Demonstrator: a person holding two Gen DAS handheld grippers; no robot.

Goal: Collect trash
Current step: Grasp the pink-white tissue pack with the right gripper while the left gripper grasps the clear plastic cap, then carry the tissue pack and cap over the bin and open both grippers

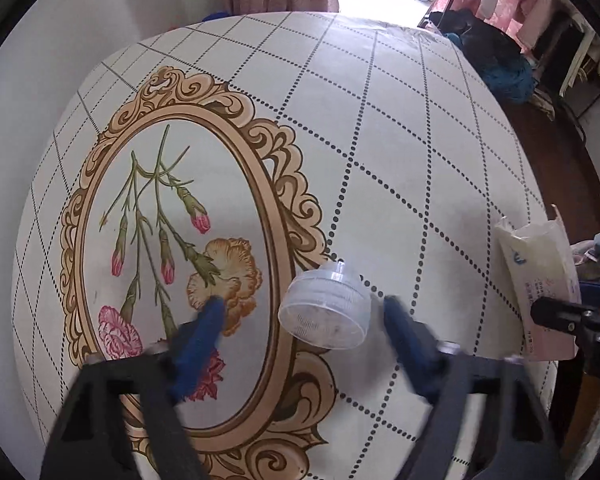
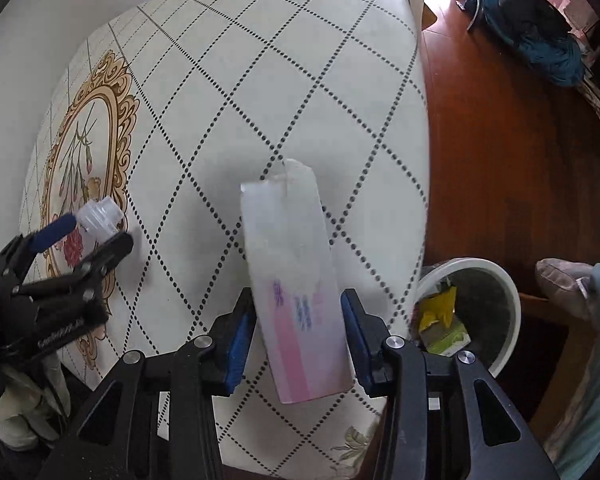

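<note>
A clear plastic cap-like cup (image 1: 325, 307) lies on its side on the patterned tablecloth (image 1: 380, 152). My left gripper (image 1: 303, 310) is open, its blue fingers on either side of the cup without touching it; it also shows in the right wrist view (image 2: 96, 226) around the cup (image 2: 100, 216). My right gripper (image 2: 298, 320) is shut on a white and pink carton (image 2: 296, 280), held tilted above the table's right part. The carton also shows at the right edge of the left wrist view (image 1: 540, 280).
A white trash bin (image 2: 508, 308) with yellow and green packaging inside stands on the wooden floor (image 2: 500, 140) just right of the table edge. Dark blue clothes (image 2: 540, 36) lie on the floor farther back. A chair or cushion (image 2: 572, 284) is at far right.
</note>
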